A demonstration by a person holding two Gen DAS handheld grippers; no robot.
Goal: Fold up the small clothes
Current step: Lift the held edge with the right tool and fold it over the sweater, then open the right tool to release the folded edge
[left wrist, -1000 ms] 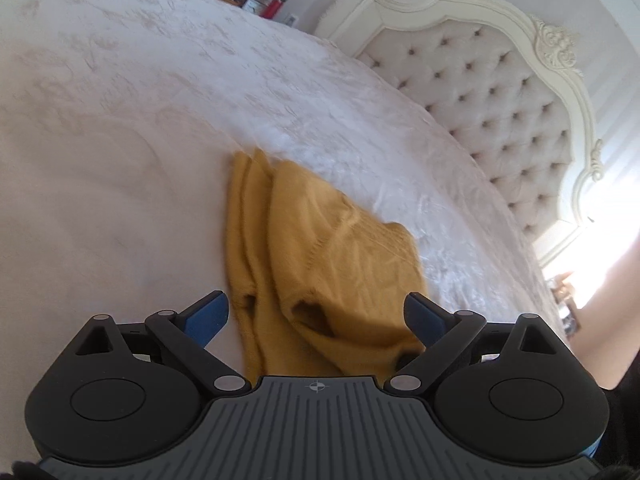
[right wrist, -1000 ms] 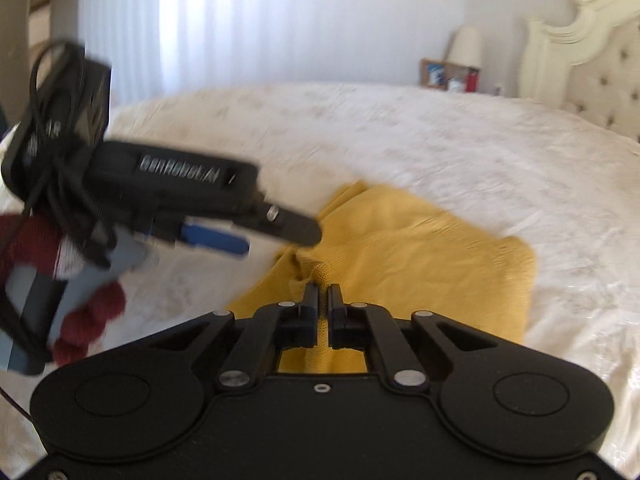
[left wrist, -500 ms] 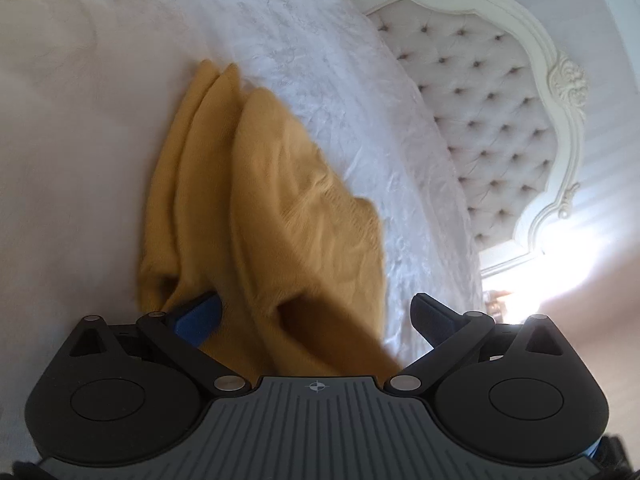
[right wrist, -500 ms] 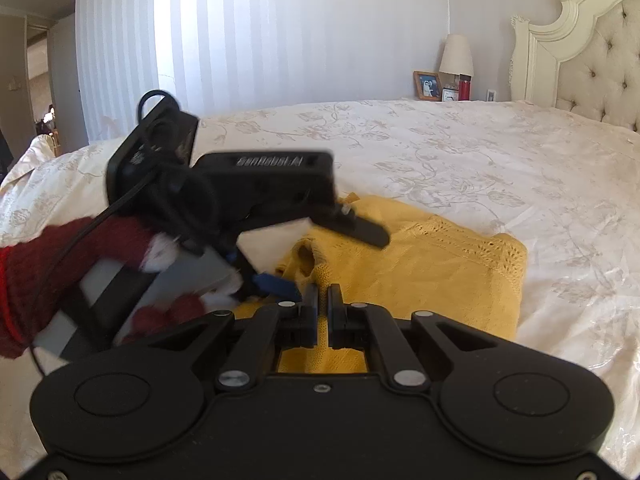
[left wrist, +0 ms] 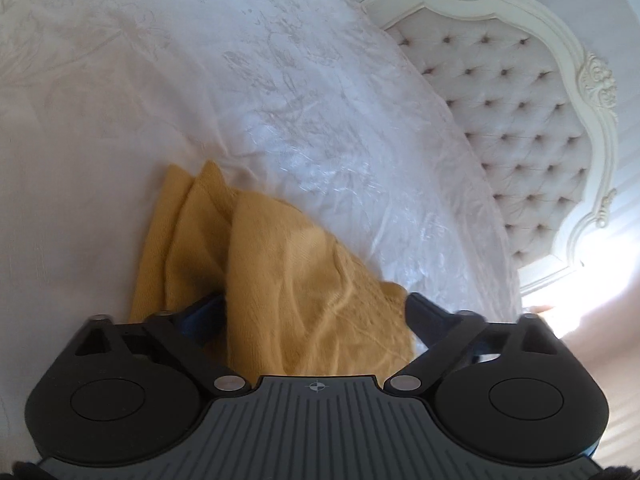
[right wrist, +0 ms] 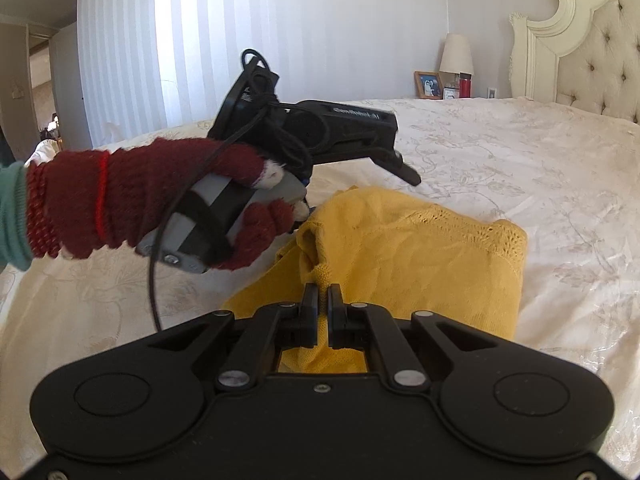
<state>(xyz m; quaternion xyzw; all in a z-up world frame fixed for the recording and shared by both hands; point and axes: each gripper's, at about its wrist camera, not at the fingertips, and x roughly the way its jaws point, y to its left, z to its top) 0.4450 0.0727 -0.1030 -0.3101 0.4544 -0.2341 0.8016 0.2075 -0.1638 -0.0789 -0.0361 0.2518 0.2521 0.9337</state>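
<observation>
We are holding the left gripper (left wrist: 312, 312) over the yellow garment (left wrist: 280, 272) lying on the bed (left wrist: 200, 80), its jaws closing with a fold of the knit between them, not yet pressed. Our gloved hand (right wrist: 152, 200) is carrying that gripper. We are keeping the right gripper (right wrist: 323, 300) pressed together, pinching the garment's near edge. Farther right, the headboard (right wrist: 592, 60) is standing behind the bed.
</observation>
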